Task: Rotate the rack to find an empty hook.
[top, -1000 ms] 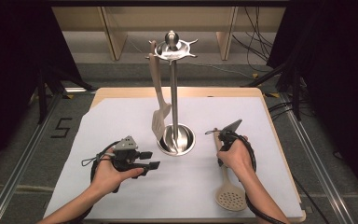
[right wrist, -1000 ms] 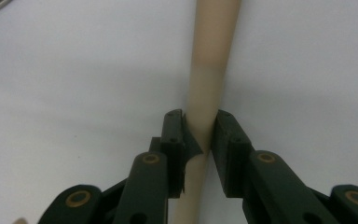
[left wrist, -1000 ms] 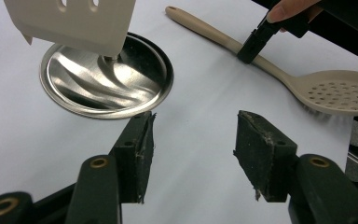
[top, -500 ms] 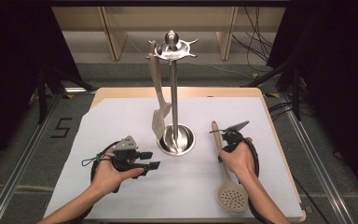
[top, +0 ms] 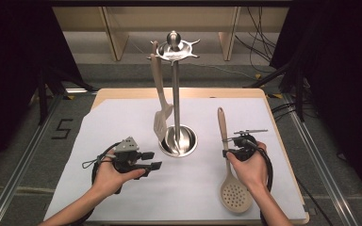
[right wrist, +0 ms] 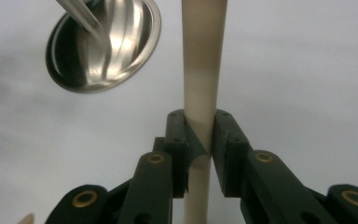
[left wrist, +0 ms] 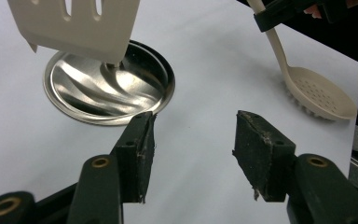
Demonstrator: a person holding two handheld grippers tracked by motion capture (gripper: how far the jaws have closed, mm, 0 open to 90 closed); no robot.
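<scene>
- Right gripper (top: 227,146): jaws clamped on the handle of the beige skimmer spoon (top: 229,169), confirmed in the right gripper view, pads pressing either side of the shaft (right wrist: 201,93). The jaws have just been closing, with the handle between them.
- Skimmer spoon: lies at about 4 o'clock from the steel utensil stand (top: 176,94), handle toward 12 o'clock, perforated bowl toward 6 o'clock near the table's front edge.
- Left gripper (top: 152,160): jaws spread, nothing between them; in the left gripper view the pads (left wrist: 140,149) stand over bare white sheet (top: 122,113).
- Left gripper sits at about 8 o'clock from the stand's base.
- Slotted spatula (top: 160,94): hanging from the stand's top ring, blade just beside the base dish.
</scene>
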